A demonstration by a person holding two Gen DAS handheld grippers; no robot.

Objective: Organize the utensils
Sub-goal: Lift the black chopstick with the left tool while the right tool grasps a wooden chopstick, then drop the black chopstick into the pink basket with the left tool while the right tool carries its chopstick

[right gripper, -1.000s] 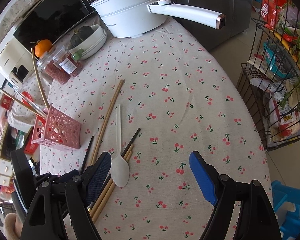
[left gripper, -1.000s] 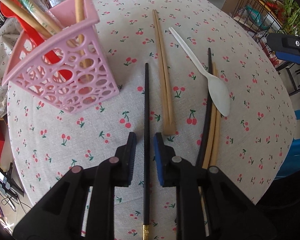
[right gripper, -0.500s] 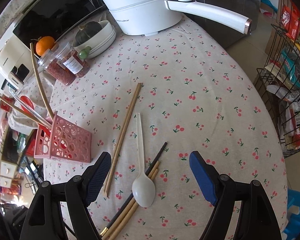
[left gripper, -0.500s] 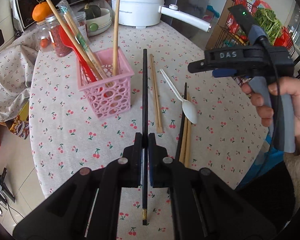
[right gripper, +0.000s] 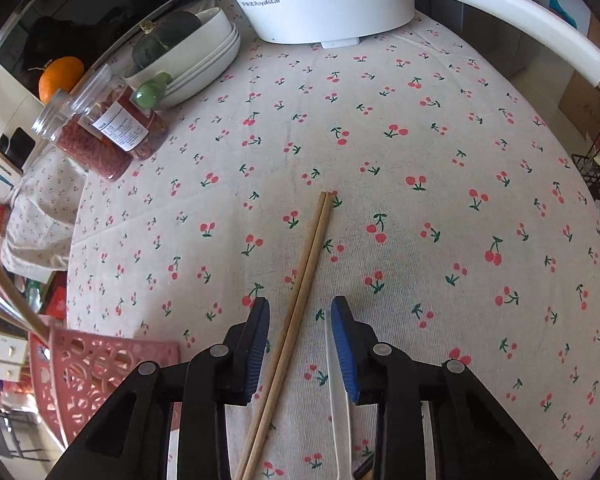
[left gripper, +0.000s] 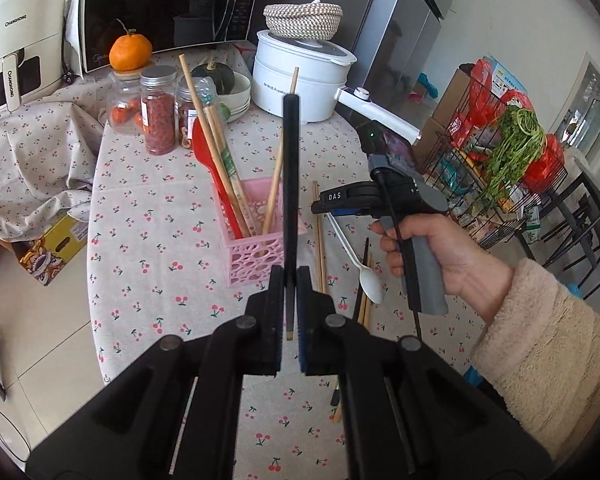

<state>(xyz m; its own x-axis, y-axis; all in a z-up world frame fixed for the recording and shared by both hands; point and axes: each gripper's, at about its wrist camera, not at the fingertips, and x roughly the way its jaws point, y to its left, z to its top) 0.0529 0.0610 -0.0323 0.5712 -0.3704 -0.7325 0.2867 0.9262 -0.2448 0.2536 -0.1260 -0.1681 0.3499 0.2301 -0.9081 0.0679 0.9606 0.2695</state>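
Left gripper [left gripper: 288, 312] nearest, raised above the table, jaws clamped tight on a black chopstick [left gripper: 291, 184] that stands up along the view, gold-tipped lower end just showing between the pads.

Right gripper [right gripper: 300, 344] low over the cherry-print tablecloth [right gripper: 440, 160], jaws narrowed partway, just been closing. A pair of wooden chopsticks [right gripper: 304, 280] lying flat between the pads, running diagonally away; pads apart from the wood, no grip yet. White plastic spoon [right gripper: 338, 400] lying along the inner side of the right-hand pad; contact cannot be told.

Seen from the left wrist: right hand [left gripper: 432, 256] in a fuzzy cream sleeve [left gripper: 540, 352] around the gripper handle, above the spoon and loose chopsticks on the cloth.

Just beyond the left jaws, pink perforated basket [left gripper: 256, 256] upright on the table, holding several wooden chopsticks and a red utensil [left gripper: 214, 176], all leaning.

Farther back: jars [left gripper: 158, 112] of red contents, stacked white bowls [right gripper: 204, 56] with a dark green squash, an orange [left gripper: 131, 53], white electric pot [left gripper: 300, 76] with long handle, woven basket on its lid. Microwave [left gripper: 160, 12] at the rear. Wire rack [left gripper: 512, 184] with greens off to the right.
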